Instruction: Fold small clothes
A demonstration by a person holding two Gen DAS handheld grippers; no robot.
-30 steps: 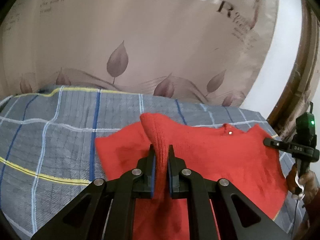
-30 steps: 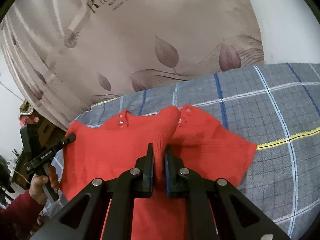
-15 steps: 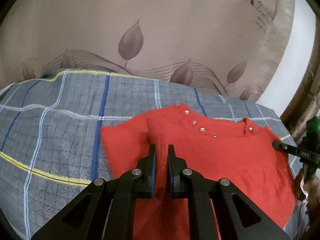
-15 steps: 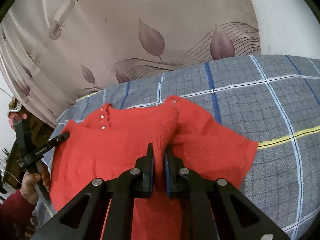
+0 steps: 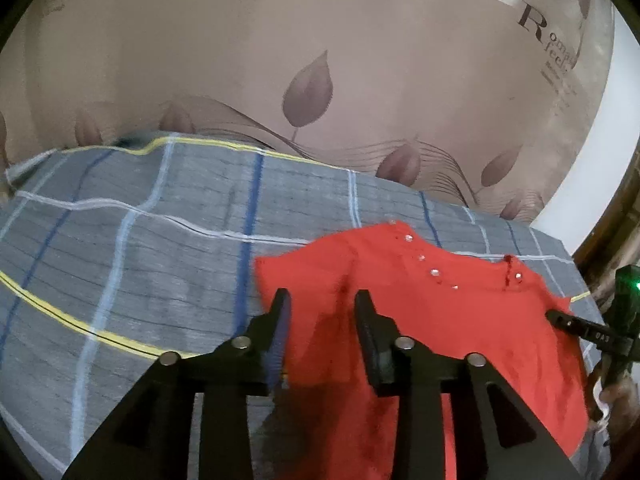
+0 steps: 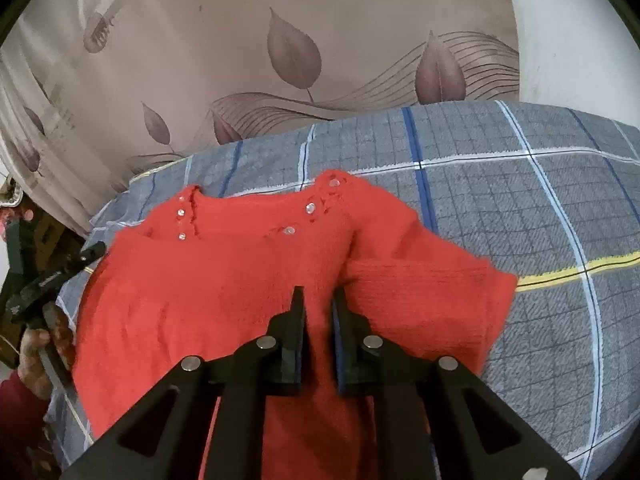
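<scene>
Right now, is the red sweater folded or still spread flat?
Folded, at least in part: the red sweater has its hem brought up near the neckline buttons, and a doubled layer shows at its right edge on the plaid bedsheet.

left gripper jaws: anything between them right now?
Yes. In the left wrist view the left gripper has a fold of the red sweater between its jaws, which are opening and no longer pinch it.
</scene>
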